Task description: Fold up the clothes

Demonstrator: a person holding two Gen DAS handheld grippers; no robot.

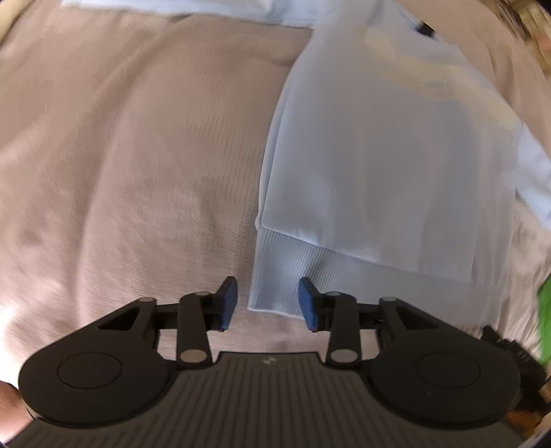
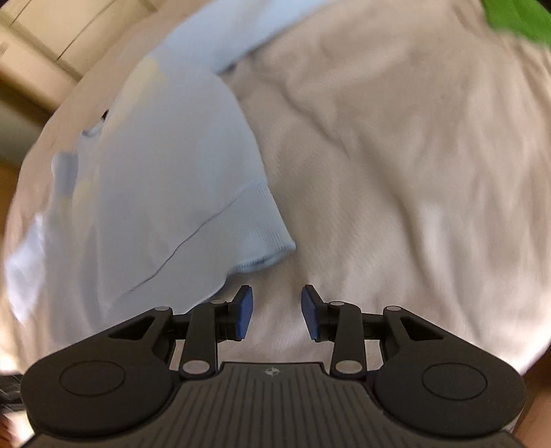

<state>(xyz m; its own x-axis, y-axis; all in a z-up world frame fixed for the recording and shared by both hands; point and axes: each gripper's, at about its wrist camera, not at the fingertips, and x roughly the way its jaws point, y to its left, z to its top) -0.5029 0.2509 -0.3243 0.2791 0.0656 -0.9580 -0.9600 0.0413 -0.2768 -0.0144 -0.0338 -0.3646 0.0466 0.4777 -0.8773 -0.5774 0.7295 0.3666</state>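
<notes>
A pale blue sweatshirt (image 1: 378,165) lies on a beige bedspread (image 1: 120,155), partly folded, its ribbed hem (image 1: 292,275) toward me. My left gripper (image 1: 268,303) hovers open just above the hem's near left corner, nothing between its blue pads. In the right wrist view the same sweatshirt (image 2: 155,172) lies to the left, its ribbed hem corner (image 2: 261,237) pointing at me. My right gripper (image 2: 277,312) stands open over bare bedspread (image 2: 396,172), just short and right of that corner. Both views are blurred by motion.
A bright green cloth (image 1: 544,320) shows at the right edge of the left wrist view, and green cloth (image 2: 516,17) at the top right of the right wrist view. Pale cabinets (image 2: 41,44) stand beyond the bed's far left edge.
</notes>
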